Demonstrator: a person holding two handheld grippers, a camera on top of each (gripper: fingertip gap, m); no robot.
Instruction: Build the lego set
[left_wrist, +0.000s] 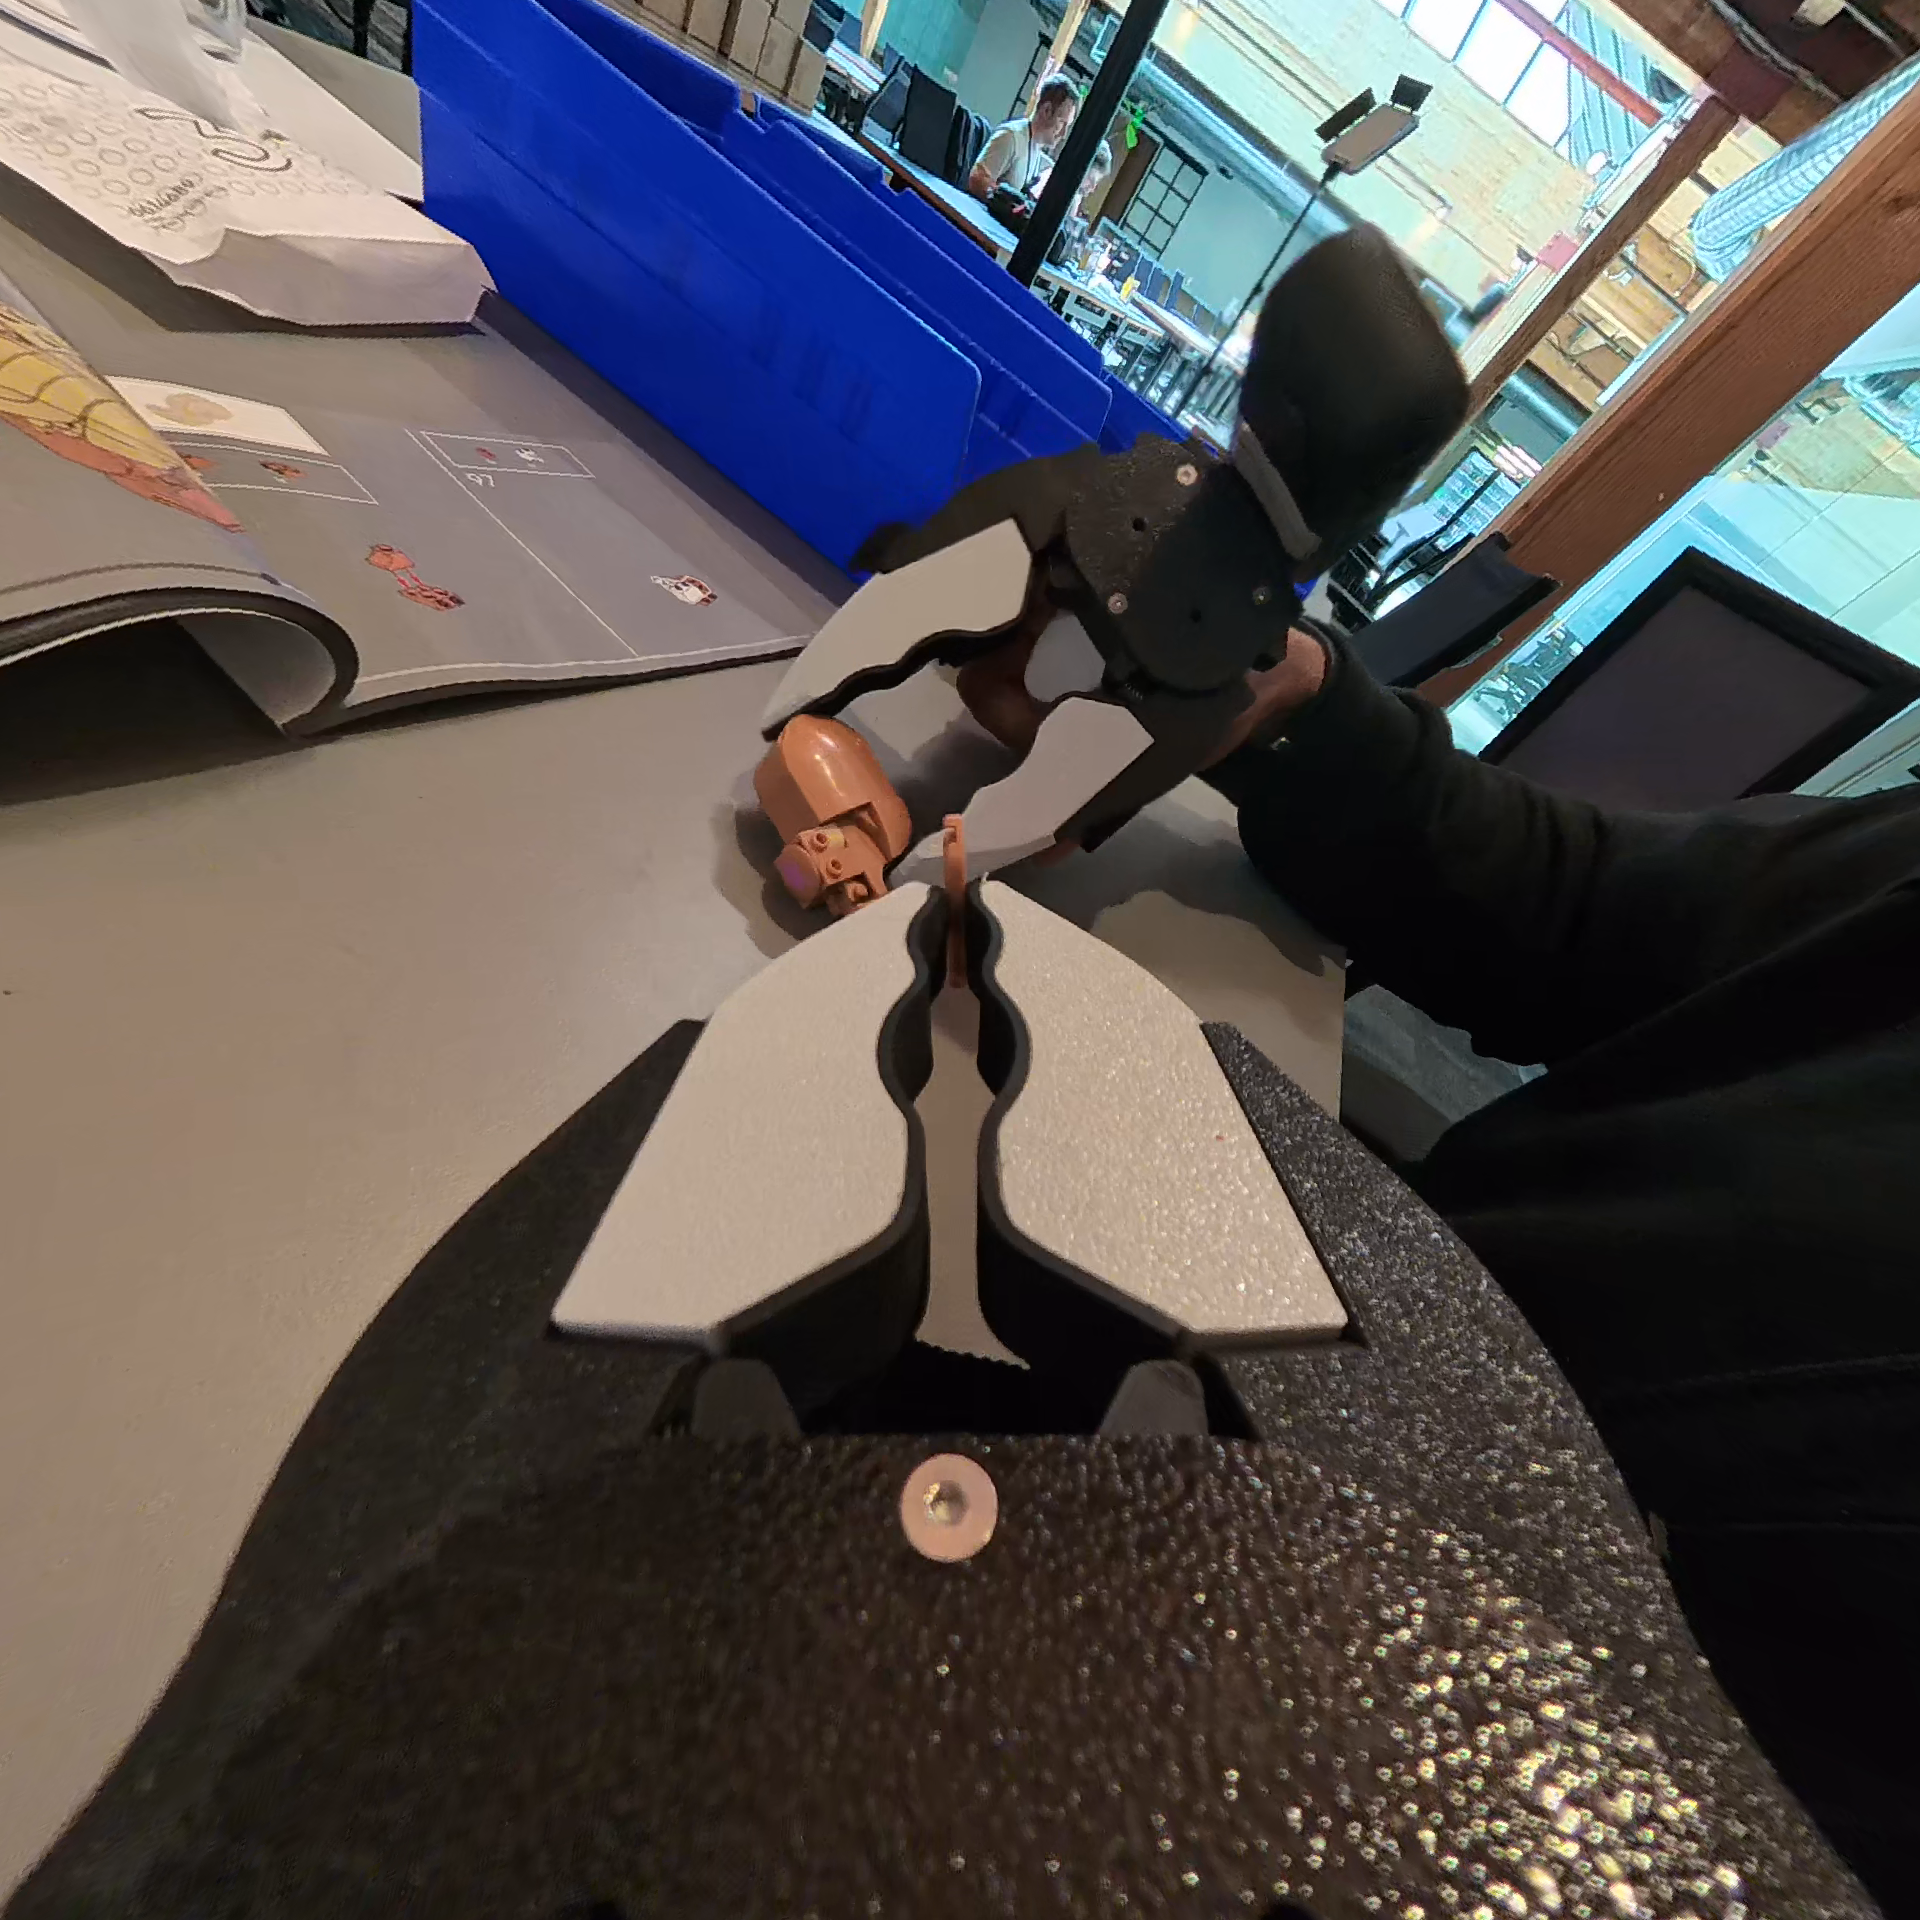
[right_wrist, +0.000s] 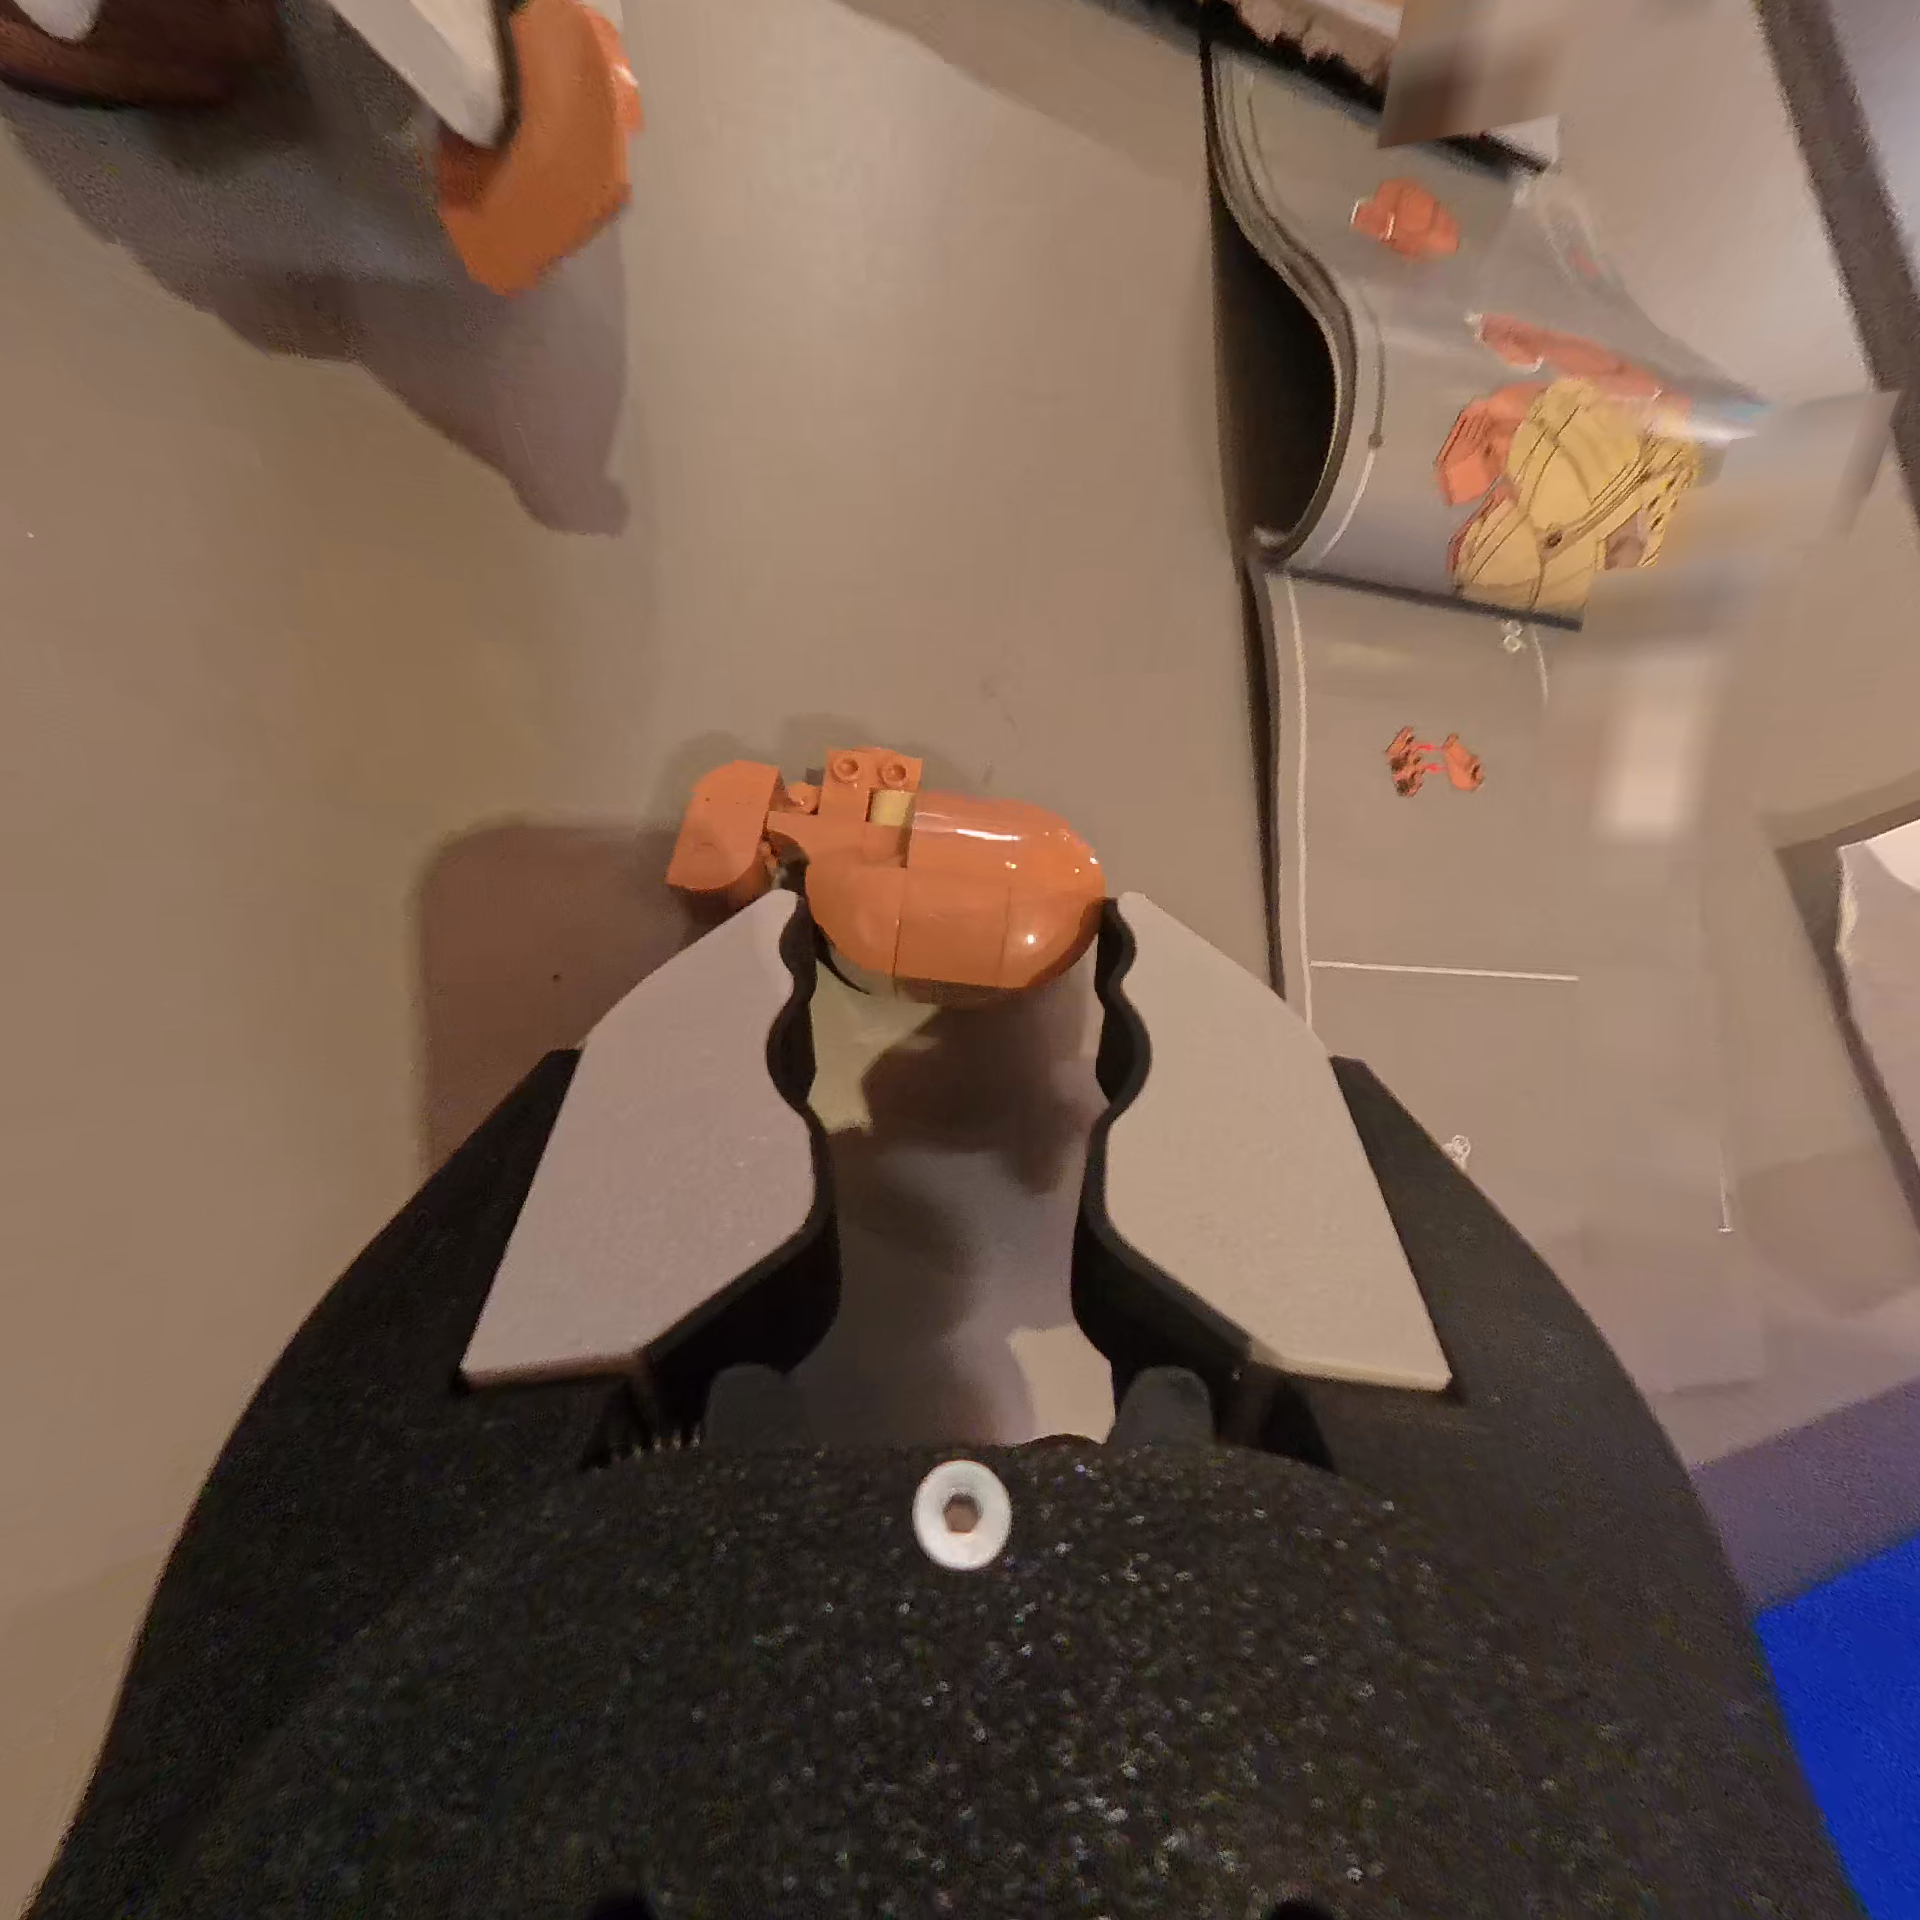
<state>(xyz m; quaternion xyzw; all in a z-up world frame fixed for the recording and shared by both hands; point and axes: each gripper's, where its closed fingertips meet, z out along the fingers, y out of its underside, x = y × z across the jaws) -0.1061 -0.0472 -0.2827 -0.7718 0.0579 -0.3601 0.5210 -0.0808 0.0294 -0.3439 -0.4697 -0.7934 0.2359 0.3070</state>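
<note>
Left gripper pinches thin orange plate – right gripper wide, straddling orange brick model on grey bench, pad contact unclear.

Blue bins, open booklet, white papers; grey table

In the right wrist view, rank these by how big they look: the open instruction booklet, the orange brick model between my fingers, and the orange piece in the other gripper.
1. Open instruction booklet, largest.
2. Orange brick model.
3. Orange piece, slightly smaller, but cut off by the frame's top edge and blurred, so these two are uncertain.
</note>
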